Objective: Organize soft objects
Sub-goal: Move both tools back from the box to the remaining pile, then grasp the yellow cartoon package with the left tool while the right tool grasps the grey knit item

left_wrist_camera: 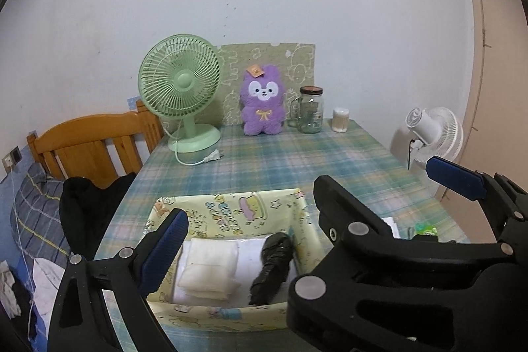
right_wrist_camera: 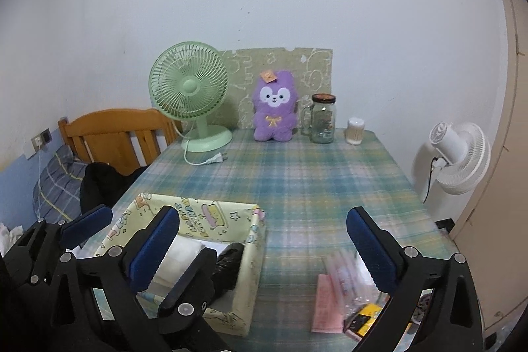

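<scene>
A yellow cartoon-print box (left_wrist_camera: 231, 210) (right_wrist_camera: 254, 240) sits near the front of the plaid table. Inside lie a folded white towel (left_wrist_camera: 208, 269) (right_wrist_camera: 180, 253) and a black rolled soft item (left_wrist_camera: 272, 266) (right_wrist_camera: 227, 263). My left gripper (left_wrist_camera: 307, 203) is open and empty, hovering over the box; it also shows at the left of the right wrist view. My right gripper (right_wrist_camera: 264, 240) is open and empty, just right of the box. A purple plush toy (left_wrist_camera: 263, 99) (right_wrist_camera: 274, 109) sits upright at the table's far edge.
A green desk fan (left_wrist_camera: 180, 88) (right_wrist_camera: 189, 88) with a loose plug, a glass jar (left_wrist_camera: 311, 109) (right_wrist_camera: 322, 117) and a cotton-swab tub (right_wrist_camera: 355, 130) stand at the back. Pink packets and small items (right_wrist_camera: 333, 302) lie front right. A white fan (right_wrist_camera: 458, 154) stands right; a wooden headboard (left_wrist_camera: 92, 141) is left.
</scene>
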